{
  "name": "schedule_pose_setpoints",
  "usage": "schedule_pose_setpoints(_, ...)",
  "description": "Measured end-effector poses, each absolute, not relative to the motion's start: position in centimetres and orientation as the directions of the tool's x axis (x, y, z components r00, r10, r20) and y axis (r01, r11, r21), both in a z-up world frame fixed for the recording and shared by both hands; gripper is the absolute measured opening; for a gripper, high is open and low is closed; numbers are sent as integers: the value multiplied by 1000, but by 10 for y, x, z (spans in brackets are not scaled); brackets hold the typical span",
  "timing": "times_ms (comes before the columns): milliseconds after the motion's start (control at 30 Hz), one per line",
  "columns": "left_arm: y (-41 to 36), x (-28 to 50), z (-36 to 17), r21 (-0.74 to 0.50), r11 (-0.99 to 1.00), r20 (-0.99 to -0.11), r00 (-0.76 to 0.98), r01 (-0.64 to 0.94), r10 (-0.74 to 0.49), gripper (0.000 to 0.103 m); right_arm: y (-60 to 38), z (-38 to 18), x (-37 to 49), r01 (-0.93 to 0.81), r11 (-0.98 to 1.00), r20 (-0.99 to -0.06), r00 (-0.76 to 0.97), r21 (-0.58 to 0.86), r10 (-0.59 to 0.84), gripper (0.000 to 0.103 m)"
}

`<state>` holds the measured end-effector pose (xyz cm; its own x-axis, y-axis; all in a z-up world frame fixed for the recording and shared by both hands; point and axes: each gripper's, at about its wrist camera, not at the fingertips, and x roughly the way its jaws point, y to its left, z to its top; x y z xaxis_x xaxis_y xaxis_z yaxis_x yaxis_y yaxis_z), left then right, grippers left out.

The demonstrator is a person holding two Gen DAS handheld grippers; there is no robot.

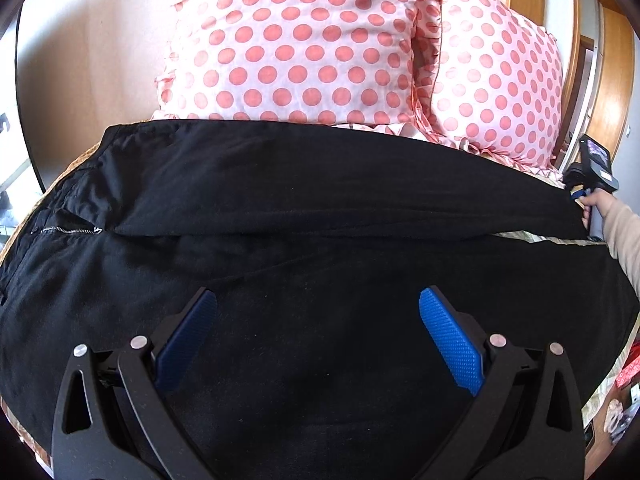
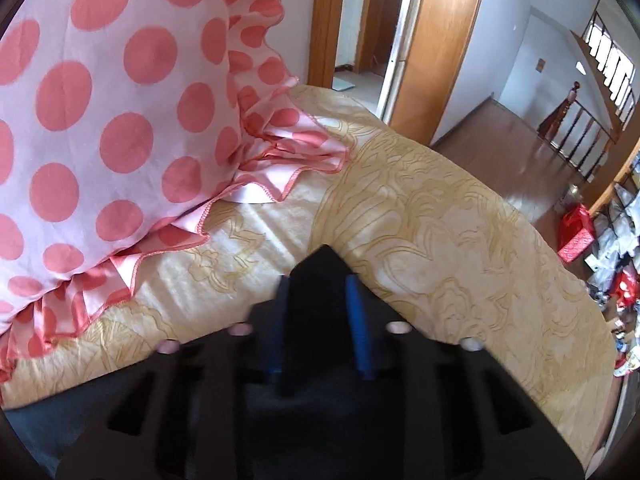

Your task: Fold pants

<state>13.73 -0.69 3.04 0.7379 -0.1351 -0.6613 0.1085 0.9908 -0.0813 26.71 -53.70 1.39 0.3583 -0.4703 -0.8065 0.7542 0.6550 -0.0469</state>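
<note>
Black pants (image 1: 304, 200) lie spread across the bed, waist and zipper (image 1: 66, 231) at the left, legs running right. My left gripper (image 1: 318, 300) is open and empty, hovering over the near leg. My right gripper (image 2: 318, 284) is shut on the black cloth (image 2: 318, 272) at the far leg's end; it also shows in the left wrist view (image 1: 588, 188) at the right edge, by the pillows.
Two pink polka-dot pillows (image 1: 296, 40) (image 2: 104, 112) lean at the head of the bed. A yellow patterned bedspread (image 2: 440, 220) covers the bed. Beyond the bed edge are a wooden door (image 2: 436, 40), wood floor and clutter (image 2: 616, 248).
</note>
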Motion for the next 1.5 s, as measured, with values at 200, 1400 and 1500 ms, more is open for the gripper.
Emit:
schedule_pose_setpoints(200, -6, 135, 30, -85, 991, -655, 743, 103, -133, 101, -512, 44, 216, 681, 728, -760, 510, 72, -403, 4)
schedule_pose_setpoints(1400, -14, 91, 48, 26, 996, -590, 806, 81, -50, 101, -490, 12, 13, 567, 565, -673, 739, 599, -29, 9)
schedule_pose_setpoints(1500, -14, 90, 49, 46, 996, -583, 812, 71, -31, 101, -494, 22, 10, 536, 581, -630, 775, 613, -50, 6)
